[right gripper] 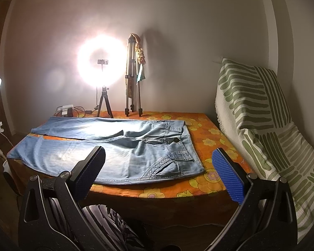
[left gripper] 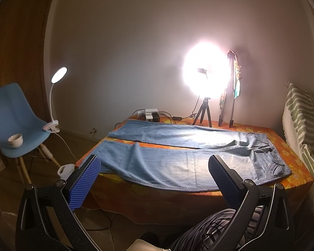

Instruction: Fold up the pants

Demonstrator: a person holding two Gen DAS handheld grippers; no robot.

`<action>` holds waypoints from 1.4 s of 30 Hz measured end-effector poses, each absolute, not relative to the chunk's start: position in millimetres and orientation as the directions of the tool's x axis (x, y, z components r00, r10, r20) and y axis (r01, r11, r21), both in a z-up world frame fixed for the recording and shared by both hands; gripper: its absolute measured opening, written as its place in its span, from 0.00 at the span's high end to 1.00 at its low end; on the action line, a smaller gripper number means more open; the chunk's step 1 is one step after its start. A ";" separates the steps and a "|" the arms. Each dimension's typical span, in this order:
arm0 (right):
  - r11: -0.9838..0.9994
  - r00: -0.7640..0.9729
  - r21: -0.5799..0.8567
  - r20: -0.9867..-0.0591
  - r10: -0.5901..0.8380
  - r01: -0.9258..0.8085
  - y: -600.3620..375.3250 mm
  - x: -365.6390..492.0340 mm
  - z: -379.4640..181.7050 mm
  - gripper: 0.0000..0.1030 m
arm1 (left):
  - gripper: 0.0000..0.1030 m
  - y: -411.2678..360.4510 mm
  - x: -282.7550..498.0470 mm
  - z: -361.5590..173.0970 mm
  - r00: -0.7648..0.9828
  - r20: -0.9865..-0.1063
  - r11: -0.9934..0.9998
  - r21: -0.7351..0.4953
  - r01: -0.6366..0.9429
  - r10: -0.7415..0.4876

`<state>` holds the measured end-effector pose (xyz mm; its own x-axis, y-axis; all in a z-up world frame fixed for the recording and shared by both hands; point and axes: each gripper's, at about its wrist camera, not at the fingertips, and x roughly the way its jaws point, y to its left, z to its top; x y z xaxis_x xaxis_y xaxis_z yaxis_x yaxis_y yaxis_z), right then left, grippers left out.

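Observation:
Light blue jeans point(left gripper: 178, 159) lie flat and spread on a table with an orange flowered cloth point(left gripper: 282, 144). Their legs point left and the waist is at the right. In the right wrist view the jeans point(right gripper: 115, 146) show the waist, button and pockets near the middle. My left gripper point(left gripper: 155, 163) is open and empty, held in front of the table's near edge, over the near leg. My right gripper point(right gripper: 159, 156) is open and empty, in front of the near edge by the waist corner.
A bright ring light on a small tripod point(left gripper: 205, 77), a folded tripod point(left gripper: 230, 92) and a power strip with cables point(left gripper: 148, 114) stand at the table's back. A blue chair with a cup and clip lamp point(left gripper: 16, 121) is left. A green striped cushion point(right gripper: 261, 113) is right.

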<state>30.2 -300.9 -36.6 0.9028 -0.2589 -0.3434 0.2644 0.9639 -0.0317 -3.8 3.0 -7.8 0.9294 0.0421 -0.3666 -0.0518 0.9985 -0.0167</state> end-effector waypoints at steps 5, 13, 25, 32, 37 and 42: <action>0.965 0.904 -0.029 -0.343 -0.254 0.261 -298.6 33.2 -34.7 0.00 | 0.00 4.7 -3.9 -8.2 0.931 -0.364 0.999 -0.012 -0.050 0.043; 0.966 0.906 -0.026 -0.343 -0.249 0.256 -295.9 36.0 -33.6 0.00 | 0.00 4.9 -4.2 -8.5 0.931 -0.363 0.999 -0.010 -0.052 0.045; 0.974 0.917 -0.031 -0.331 -0.222 0.225 -294.4 42.4 -35.3 0.00 | 0.00 11.6 -2.0 -7.0 0.931 -0.360 0.998 -0.005 -0.063 0.057; 0.984 0.929 -0.045 -0.323 -0.180 0.175 -299.8 55.3 -30.7 0.00 | 0.01 22.9 10.7 -11.7 0.922 -0.379 0.996 0.002 -0.088 0.082; 0.988 0.932 -0.053 -0.329 -0.151 0.141 -303.4 81.0 -25.2 0.00 | 0.02 39.5 30.6 -19.7 0.906 -0.408 0.994 0.022 -0.110 0.109; 0.994 0.929 -0.054 -0.353 -0.112 0.099 -305.9 121.5 -19.4 0.00 | 0.09 58.6 60.3 -27.6 0.882 -0.457 0.993 0.012 -0.120 0.112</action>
